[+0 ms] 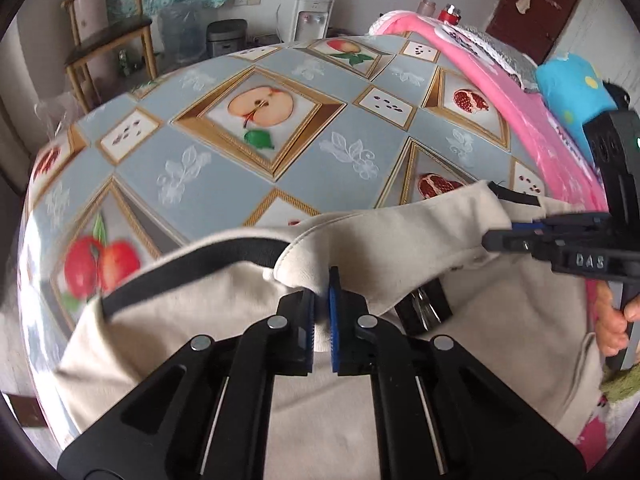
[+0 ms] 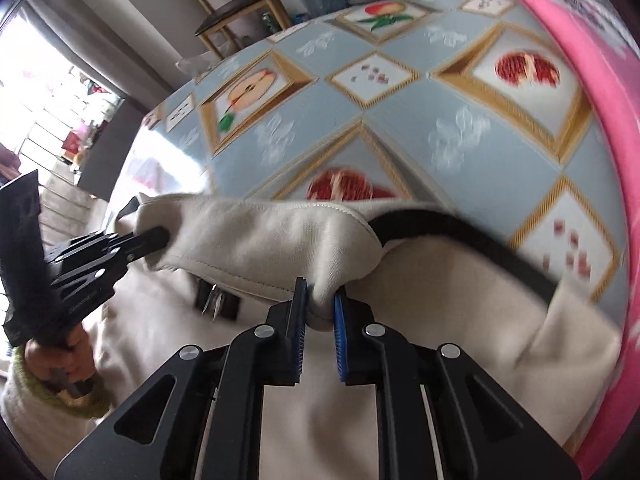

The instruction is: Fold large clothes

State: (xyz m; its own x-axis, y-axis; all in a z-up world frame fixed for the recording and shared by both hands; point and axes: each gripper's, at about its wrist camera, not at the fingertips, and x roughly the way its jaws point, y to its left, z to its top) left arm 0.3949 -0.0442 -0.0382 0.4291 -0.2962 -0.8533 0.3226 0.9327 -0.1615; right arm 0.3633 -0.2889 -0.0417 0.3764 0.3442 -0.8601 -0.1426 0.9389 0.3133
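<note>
A large cream garment [image 1: 224, 292] with black trim lies over the near part of a table with a fruit-print cloth [image 1: 224, 168]. My left gripper [image 1: 322, 294] is shut on a fold of its cream collar. In the same view my right gripper [image 1: 490, 238] reaches in from the right and bites the collar's other end. The right wrist view shows my right gripper [image 2: 320, 300] shut on a bunched fold of the cream garment [image 2: 260, 236], with the left gripper [image 2: 162, 236] pinching the collar's left end. A black tag [image 2: 218, 296] shows inside the neck.
A pink blanket [image 1: 492, 92] and a blue cushion [image 1: 572, 92] run along the table's right side. A wooden chair [image 1: 108, 36], a water dispenser [image 1: 308, 16] and a dark bin [image 1: 226, 36] stand beyond the far edge. A person's hands [image 2: 60, 356] hold the gripper handles.
</note>
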